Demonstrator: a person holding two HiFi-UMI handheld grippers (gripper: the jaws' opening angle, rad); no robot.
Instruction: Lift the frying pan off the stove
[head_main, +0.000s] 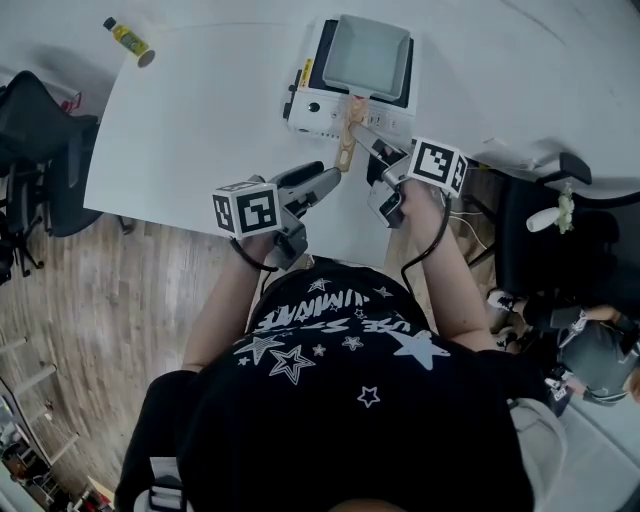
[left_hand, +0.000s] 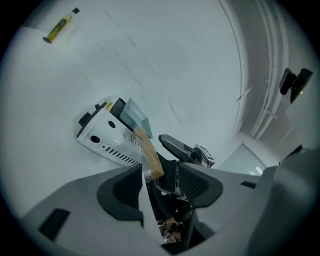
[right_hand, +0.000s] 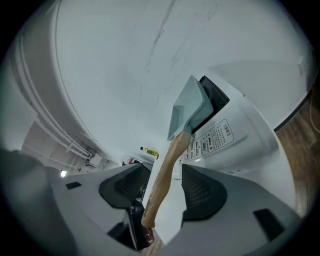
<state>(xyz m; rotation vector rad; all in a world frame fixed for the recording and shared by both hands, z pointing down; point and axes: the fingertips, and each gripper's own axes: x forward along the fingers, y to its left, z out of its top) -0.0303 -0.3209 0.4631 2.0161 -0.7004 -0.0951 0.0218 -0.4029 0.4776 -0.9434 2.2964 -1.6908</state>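
Head view showed your left tongs (head_main: 328, 176) and right tongs (head_main: 372, 162) both spread, gripping nothing, at the wooden handle (head_main: 347, 135) of the square grey frying pan (head_main: 367, 55), which sat on the white portable stove (head_main: 312, 108).

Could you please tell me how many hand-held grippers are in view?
2. The left hand-held gripper sits left of the wooden handle of the grey square frying pan, near the white table's front edge; the right hand-held gripper sits right of that handle.
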